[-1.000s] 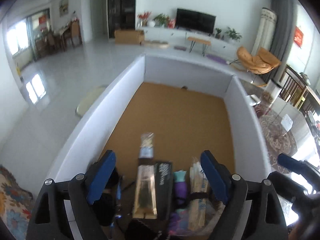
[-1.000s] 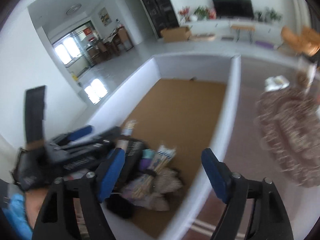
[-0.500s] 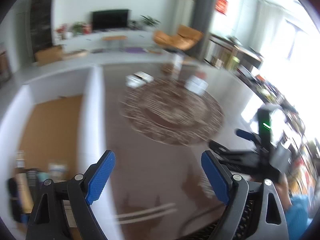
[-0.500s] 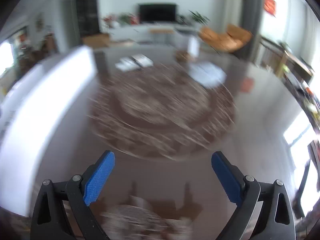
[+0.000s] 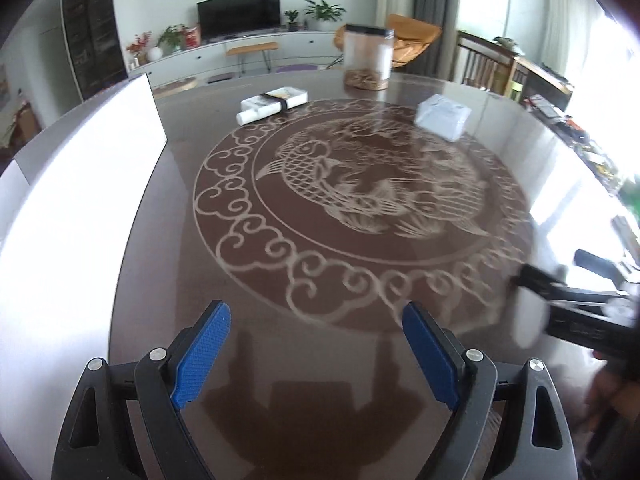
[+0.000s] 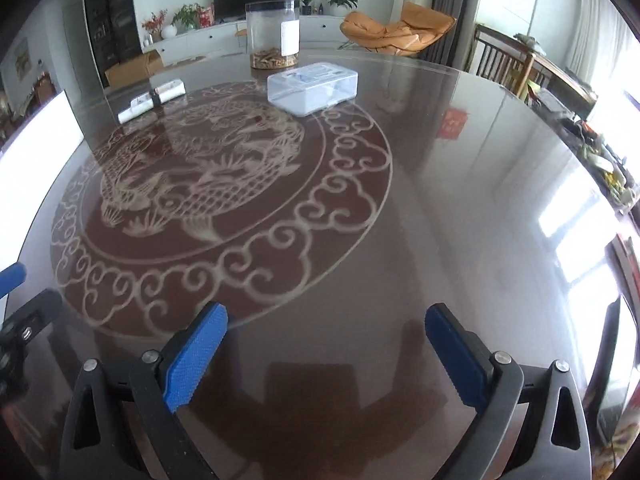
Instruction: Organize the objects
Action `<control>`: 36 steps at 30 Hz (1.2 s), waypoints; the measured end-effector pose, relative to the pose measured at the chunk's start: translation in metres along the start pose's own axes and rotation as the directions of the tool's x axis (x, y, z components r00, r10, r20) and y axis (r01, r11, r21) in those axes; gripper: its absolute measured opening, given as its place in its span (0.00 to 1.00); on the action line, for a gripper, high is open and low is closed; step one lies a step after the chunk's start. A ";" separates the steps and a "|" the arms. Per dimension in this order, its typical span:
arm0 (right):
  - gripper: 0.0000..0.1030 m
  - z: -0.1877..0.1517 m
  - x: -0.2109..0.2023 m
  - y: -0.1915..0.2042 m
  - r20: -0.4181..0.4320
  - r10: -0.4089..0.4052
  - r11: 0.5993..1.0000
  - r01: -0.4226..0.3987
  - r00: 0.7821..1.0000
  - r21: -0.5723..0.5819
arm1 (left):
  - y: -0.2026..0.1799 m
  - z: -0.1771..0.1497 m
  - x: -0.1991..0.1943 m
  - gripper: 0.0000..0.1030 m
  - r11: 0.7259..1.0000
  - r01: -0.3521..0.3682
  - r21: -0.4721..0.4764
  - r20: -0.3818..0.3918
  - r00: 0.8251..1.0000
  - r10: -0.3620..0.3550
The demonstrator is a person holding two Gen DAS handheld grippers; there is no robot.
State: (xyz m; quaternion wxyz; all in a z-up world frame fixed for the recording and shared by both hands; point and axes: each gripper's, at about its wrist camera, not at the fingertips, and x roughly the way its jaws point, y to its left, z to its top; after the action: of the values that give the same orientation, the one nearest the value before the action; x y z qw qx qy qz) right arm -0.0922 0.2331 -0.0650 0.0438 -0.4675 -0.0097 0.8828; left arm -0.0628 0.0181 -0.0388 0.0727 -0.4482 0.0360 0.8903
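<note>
1. The near half of the bench (image 6: 440, 200) is seen bare in both wrist views; nothing stands on the dark glossy top ahead of either claw.
2. The left side is bounded by an upright white box wall (image 5: 80, 220), which blocks passage to the left.
3. At the far edge a clear jar (image 6: 273, 34) is seen upright, with a clear plastic box (image 6: 312, 87) just in front of it.
4. A banded white bundle (image 5: 274, 104) lies at the far left, near the wall's end; open bench is left between it and the plastic box.
5. The right claw (image 5: 576, 312), blurred, is seen at the right edge of the left wrist view, occupying that side.
</note>
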 end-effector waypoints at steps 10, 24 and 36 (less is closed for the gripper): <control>1.00 0.033 0.031 -0.016 0.015 0.078 0.996 -0.077 0.997 -0.038 | 0.008 0.017 0.037 1.00 0.999 -0.026 -0.036 -0.029 0.999 0.025; 1.00 0.042 0.037 -0.015 0.019 0.088 0.995 -0.087 0.996 -0.049 | 0.009 0.016 0.037 1.00 0.999 -0.029 -0.037 -0.025 0.999 0.028; 1.00 0.042 0.037 -0.016 0.019 0.088 0.995 -0.087 0.996 -0.049 | 0.009 0.016 0.038 1.00 0.999 -0.027 -0.037 -0.024 0.999 0.026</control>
State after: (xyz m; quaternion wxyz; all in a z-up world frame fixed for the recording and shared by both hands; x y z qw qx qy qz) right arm -0.1464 0.2528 -0.0709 -0.0062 -0.4591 -0.0108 0.8883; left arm -0.0991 0.0148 -0.0594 0.0522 -0.4595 0.0263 0.8862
